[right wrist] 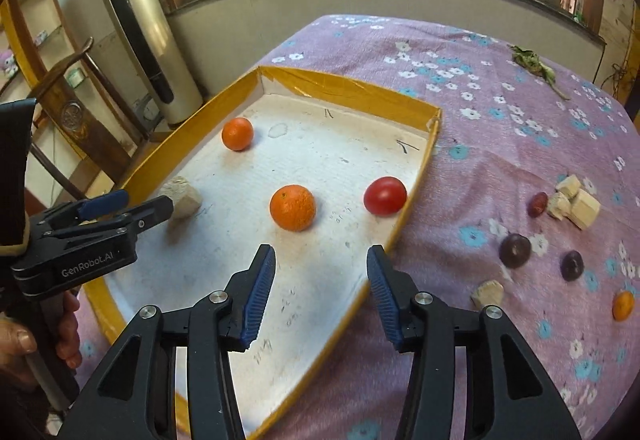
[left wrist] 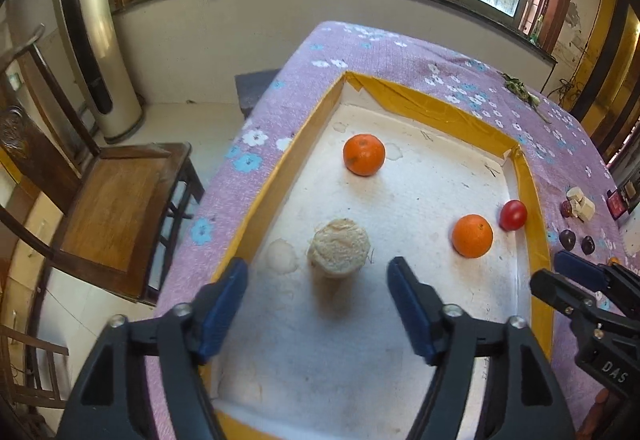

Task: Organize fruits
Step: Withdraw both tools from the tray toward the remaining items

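A shallow white tray with a yellow rim (left wrist: 276, 176) (right wrist: 420, 176) lies on the purple flowered cloth. It holds two oranges (left wrist: 364, 154) (left wrist: 472, 235), a red tomato (left wrist: 513, 215) (right wrist: 385, 196) and a beige cylindrical piece (left wrist: 339, 247) (right wrist: 182, 197). My left gripper (left wrist: 318, 274) is open and empty, just above the beige piece. My right gripper (right wrist: 321, 260) is open and empty over the tray's near right edge, short of the near orange (right wrist: 292, 207) and the tomato. The far orange (right wrist: 237, 133) sits at the tray's back left.
On the cloth right of the tray lie dark purple fruits (right wrist: 515, 249) (right wrist: 572, 265), a small orange fruit (right wrist: 623, 305), beige blocks (right wrist: 576, 200) (right wrist: 487, 293) and a leafy sprig (right wrist: 534, 64). A wooden chair (left wrist: 116, 208) stands left of the table.
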### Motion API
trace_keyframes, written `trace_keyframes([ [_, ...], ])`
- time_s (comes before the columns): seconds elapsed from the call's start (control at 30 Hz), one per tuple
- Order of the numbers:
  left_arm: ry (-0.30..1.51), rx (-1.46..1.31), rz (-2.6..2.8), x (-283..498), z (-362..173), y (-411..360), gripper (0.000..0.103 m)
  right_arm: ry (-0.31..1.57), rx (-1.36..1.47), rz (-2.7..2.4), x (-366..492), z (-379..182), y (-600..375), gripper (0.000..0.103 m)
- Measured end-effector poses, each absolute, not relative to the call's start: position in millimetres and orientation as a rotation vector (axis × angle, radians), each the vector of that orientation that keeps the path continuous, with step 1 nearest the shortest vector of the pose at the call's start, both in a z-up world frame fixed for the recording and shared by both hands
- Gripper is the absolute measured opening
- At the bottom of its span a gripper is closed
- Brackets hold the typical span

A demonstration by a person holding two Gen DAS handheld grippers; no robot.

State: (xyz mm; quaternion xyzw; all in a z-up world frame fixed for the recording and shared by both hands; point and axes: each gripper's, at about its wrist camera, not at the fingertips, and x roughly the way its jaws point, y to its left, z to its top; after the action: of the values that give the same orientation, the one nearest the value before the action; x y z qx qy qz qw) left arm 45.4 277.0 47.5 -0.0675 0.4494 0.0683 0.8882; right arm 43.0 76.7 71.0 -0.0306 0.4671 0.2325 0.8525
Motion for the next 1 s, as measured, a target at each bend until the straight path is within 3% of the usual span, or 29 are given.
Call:
trace_keyframes([
  [0.2, 0.869, -0.115, 0.179, 20.0, 61.2, 264.7, 0.087, 0.932, -0.084, 0.468, 9.2, 80.2, 54.3, 0.054],
  [1.0, 0.868, -0.027, 0.000, 2.2, 78.3, 126.1, 0.092, 0.914, 0.032, 0.281, -32.8, 86.2, -94.5, 0.068],
])
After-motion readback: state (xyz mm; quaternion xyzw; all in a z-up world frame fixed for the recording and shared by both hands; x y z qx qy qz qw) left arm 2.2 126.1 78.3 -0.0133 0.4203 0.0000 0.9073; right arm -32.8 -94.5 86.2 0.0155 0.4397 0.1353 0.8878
